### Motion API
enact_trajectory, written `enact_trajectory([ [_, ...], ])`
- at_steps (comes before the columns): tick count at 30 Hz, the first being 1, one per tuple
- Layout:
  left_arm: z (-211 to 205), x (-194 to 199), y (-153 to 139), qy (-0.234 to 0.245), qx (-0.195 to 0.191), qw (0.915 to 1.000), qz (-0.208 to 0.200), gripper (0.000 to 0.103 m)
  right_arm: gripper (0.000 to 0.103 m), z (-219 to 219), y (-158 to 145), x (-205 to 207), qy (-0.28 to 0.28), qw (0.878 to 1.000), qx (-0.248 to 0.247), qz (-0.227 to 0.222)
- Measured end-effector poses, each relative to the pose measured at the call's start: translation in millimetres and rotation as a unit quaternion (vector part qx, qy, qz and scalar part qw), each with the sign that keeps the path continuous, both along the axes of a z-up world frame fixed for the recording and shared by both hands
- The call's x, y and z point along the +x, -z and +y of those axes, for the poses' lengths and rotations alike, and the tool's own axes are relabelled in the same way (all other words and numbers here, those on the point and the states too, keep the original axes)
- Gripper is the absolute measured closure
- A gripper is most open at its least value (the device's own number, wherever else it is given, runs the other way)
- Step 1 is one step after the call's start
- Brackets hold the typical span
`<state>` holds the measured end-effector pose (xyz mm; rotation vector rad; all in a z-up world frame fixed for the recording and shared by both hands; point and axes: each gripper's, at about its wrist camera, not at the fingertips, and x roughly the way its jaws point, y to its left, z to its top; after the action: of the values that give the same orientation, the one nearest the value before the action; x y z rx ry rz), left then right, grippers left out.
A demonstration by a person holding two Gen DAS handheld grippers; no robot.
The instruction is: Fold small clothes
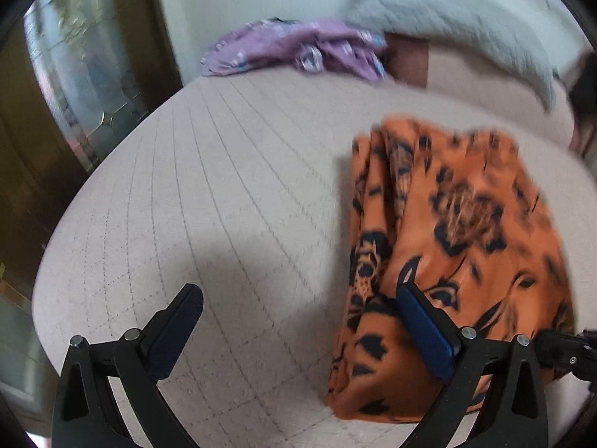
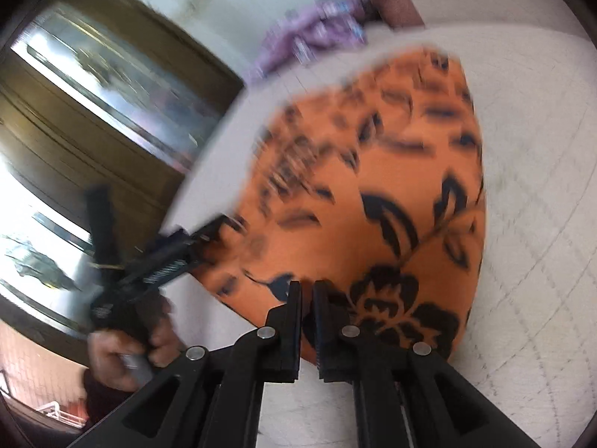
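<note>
An orange cloth [image 1: 466,246] with a black flower print lies folded on the pale quilted bed cover [image 1: 224,194]. My left gripper [image 1: 298,291] stands open just above the cover, its right finger [image 1: 425,332] over the cloth's left edge and nothing between the jaws. In the right wrist view the orange cloth [image 2: 373,194] fills the middle. My right gripper [image 2: 308,285] hovers at its near edge, jaws a narrow slit apart with no fabric pinched in the gap. The left gripper [image 2: 175,254] shows there too, in a hand [image 2: 123,351], at the cloth's left edge.
A crumpled purple garment [image 1: 298,48] lies at the far end of the bed beside a grey quilted pillow [image 1: 447,18]. A dark wooden door with glass panes [image 1: 74,74] stands to the left. The bed's left edge [image 2: 209,171] runs close to the cloth.
</note>
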<state>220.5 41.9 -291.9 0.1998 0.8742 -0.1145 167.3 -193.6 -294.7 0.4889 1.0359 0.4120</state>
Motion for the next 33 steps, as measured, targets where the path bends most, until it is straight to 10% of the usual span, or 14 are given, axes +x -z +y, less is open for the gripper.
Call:
enact_trajectory([
  [8,12,5,-14,-0.002,-0.067,0.9977,0.0,0.0,0.097,-21,-8,2,0.02,0.999,0.043,-0.002],
  [19,-9,6,-31,0.021,-0.055,0.9967,-0.054,0.0,0.094,-66,-33,1,0.121,0.99,0.045,-0.064],
  [21,-16,12,-32,0.022,-0.059,0.9965,-0.055,0.0,0.079,-75,-33,1,0.142,0.986,0.053,-0.064],
  [23,-12,7,-34,0.023,-0.061,0.9963,-0.056,0.0,0.014,-82,-33,-2,0.171,0.981,0.062,-0.073],
  [33,-23,7,-32,0.027,-0.057,0.9968,-0.048,0.0,0.012,-101,-27,0,0.202,0.974,0.084,-0.065],
])
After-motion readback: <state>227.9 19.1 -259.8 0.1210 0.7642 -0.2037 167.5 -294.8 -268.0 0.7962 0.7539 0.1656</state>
